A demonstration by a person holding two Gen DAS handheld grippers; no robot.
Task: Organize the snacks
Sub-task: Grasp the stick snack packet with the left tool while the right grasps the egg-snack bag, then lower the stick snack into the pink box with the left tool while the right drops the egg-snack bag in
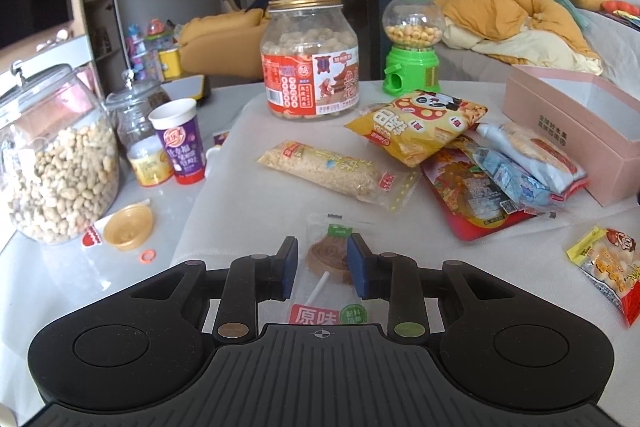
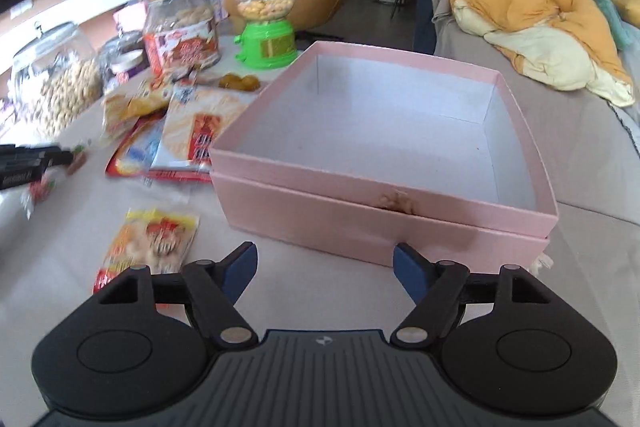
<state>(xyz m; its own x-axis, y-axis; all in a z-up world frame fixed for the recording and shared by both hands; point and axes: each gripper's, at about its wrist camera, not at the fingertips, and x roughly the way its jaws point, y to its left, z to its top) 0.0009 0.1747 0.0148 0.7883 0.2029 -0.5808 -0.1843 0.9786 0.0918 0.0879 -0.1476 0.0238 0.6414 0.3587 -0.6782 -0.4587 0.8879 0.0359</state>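
Far left on the white table (image 1: pixel 224 227): a glass jar of peanuts (image 1: pixel 56 163), with a purple drink cup (image 1: pixel 182 143) just right of it and a gold lid (image 1: pixel 129 227) lying near. Centre, far: a gold-capped plastic jar of coated nuts (image 1: pixel 310 63), then a green gumball dispenser (image 1: pixel 412 43) to its right. Nearer, a long puffed-rice bar packet (image 1: pixel 336 173), a yellow panda snack bag (image 1: pixel 420 125), and a heap of red and blue packets (image 1: pixel 504 179) lying against the pink box (image 2: pixel 384 163). Near centre, left gripper (image 1: pixel 322 265) lowered over a clear-wrapped lollipop packet (image 1: pixel 328 259), jaws narrowed on either side of it; whether the pads are touching cannot be told. Right of the heap, a yellow-and-red snack packet (image 2: pixel 150 247) lying flat, just left of the right gripper (image 2: pixel 324 263), which hangs with jaws spread wide, holding nothing, near the open, empty pink box. Far right: an orange quilt (image 2: pixel 540 19) piled on a sofa.
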